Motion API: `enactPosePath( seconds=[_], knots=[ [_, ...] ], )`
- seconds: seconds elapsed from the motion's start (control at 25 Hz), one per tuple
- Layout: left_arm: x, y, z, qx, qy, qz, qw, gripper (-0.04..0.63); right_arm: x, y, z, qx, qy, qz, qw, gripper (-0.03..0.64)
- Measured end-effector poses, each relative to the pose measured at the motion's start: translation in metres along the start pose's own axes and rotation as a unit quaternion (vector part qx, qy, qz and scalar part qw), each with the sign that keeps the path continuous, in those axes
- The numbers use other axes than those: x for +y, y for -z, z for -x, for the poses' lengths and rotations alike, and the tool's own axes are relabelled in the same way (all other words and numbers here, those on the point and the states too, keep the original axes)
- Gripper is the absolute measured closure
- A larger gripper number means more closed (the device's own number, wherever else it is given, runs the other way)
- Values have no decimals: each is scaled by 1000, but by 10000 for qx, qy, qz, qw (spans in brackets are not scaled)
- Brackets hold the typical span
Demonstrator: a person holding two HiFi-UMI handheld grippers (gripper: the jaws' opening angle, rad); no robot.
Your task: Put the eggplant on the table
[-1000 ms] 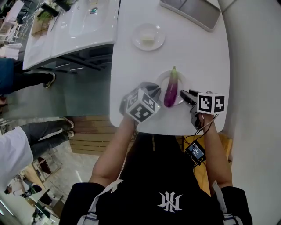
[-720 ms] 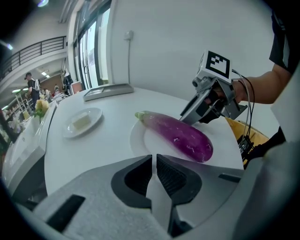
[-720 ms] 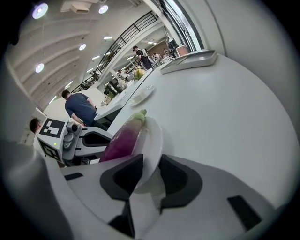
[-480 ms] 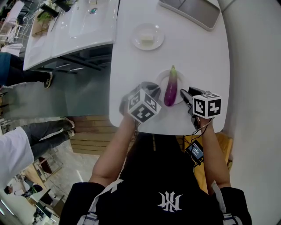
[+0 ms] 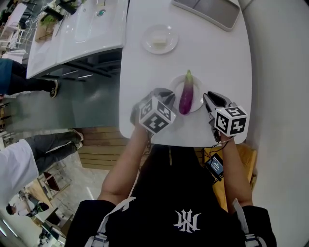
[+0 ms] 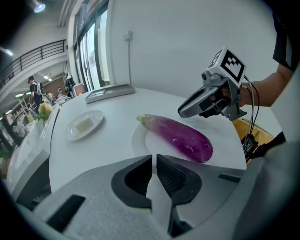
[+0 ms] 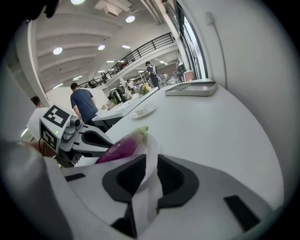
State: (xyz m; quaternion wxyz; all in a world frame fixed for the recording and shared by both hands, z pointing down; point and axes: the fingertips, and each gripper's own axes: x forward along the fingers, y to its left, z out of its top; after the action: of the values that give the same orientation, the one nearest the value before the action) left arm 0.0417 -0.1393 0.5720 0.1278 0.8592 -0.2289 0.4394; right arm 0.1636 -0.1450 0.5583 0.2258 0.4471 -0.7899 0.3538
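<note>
One eggplant (image 5: pixel 187 98) — just beside left tool (image 5: pixel 169 96).

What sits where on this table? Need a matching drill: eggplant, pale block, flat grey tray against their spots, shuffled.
Things:
1. eggplant
2. pale block
3. flat grey tray

Places:
A. at the far edge of the table
B. lying on the near plate
C. on the small plate farther out

Pairs: 1-B, 2-C, 3-A.
</note>
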Motion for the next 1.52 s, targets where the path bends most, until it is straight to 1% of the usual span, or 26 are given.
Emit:
enactPosePath(
  seconds=[0.12,0.2,0.28,0.32,0.4,0.44,0.48,0.52,0.56,0.64,0.68,0.76,0.8,0.84,0.88,0.96,1.08,1.12,1.2,1.24,1.28,1.36,1.4,1.44,1.52],
  knots=[
    [2,-1,-1,69,-27,-56,10000,577,2,-5,6,-269,-144,189,9994,548],
    [1,-1,-1,103,-38,-88,9999,578,8,-8,12,-493,-358,332,9976,549],
    [2,-2,-1,119,-81,-119,9998,578,14,-6,16,-691,-695,164,9951,570],
    [2,-2,-2,112,-119,-127,9998,577,16,-4,17,-783,-872,-21,9931,595],
    [3,-3,0,-5,-198,-43,9998,577,18,2,23,-994,-1142,-361,9878,609],
    [3,-5,3,-155,-205,104,9996,578,19,6,26,-1104,-1237,-445,9852,611],
    [3,-9,6,-388,-163,342,9985,578,20,9,30,-1210,-1332,-477,9825,611],
    [4,-14,11,-710,-72,661,9953,578,21,11,33,-1313,-1443,-486,9796,611],
    [7,-21,18,-1095,57,1014,9888,578,23,9,35,-1417,-1578,-493,9760,611],
    [8,-32,36,-1805,366,1588,9700,578,29,1,44,-1629,-1904,-572,9664,611],
    [4,-35,47,-2057,522,1753,9614,578,35,-4,54,-1739,-2099,-644,9600,611],
    [-11,-37,71,-2446,839,1887,9474,578,52,-17,81,-2001,-2496,-700,9448,611],
    [-22,-36,86,-2634,1031,1912,9399,578,64,-23,96,-2120,-2643,-643,9386,611],
    [-36,-35,102,-2830,1264,1931,9309,578,76,-26,111,-2204,-2742,-548,9345,611],
    [-53,-35,120,-3037,1537,1947,9199,578,89,-27,126,-2256,-2805,-445,9319,611],
    [-87,-34,158,-3509,2042,1992,8919,580,116,-28,157,-2367,-2881,-260,9275,612],
    [-120,-32,215,-4303,2415,1999,8465,580,154,-27,199,-2695,-2892,-68,9185,614],
    [-128,-29,231,-4554,2570,1999,8286,580,167,-24,207,-2776,-2861,-15,9171,614],
    [-137,-23,259,-4970,2962,2025,7901,580,192,-16,213,-2826,-2806,104,9172,614],
    [-141,-20,270,-5123,3068,1953,7780,580,206,-11,214,-2812,-2813,178,9173,614],
    [-144,-18,282,-5264,3059,1793,7728,580,220,-6,215,-2797,-2861,256,9161,614],
    [-148,-16,302,-5498,2942,1452,7682,580,249,0,218,-2815,-3051,382,9090,614],
    [-149,-16,311,-5578,2978,1381,7623,578,262,3,220,-2833,-3144,431,9050,614],
    [-150,-16,318,-5651,3096,1374,7523,578,273,5,221,-2839,-3214,480,9021,614],
    [-151,-15,330,-5785,3400,1444,7273,578,289,10,223,-2808,-3311,579,8990,614]
  ],
)
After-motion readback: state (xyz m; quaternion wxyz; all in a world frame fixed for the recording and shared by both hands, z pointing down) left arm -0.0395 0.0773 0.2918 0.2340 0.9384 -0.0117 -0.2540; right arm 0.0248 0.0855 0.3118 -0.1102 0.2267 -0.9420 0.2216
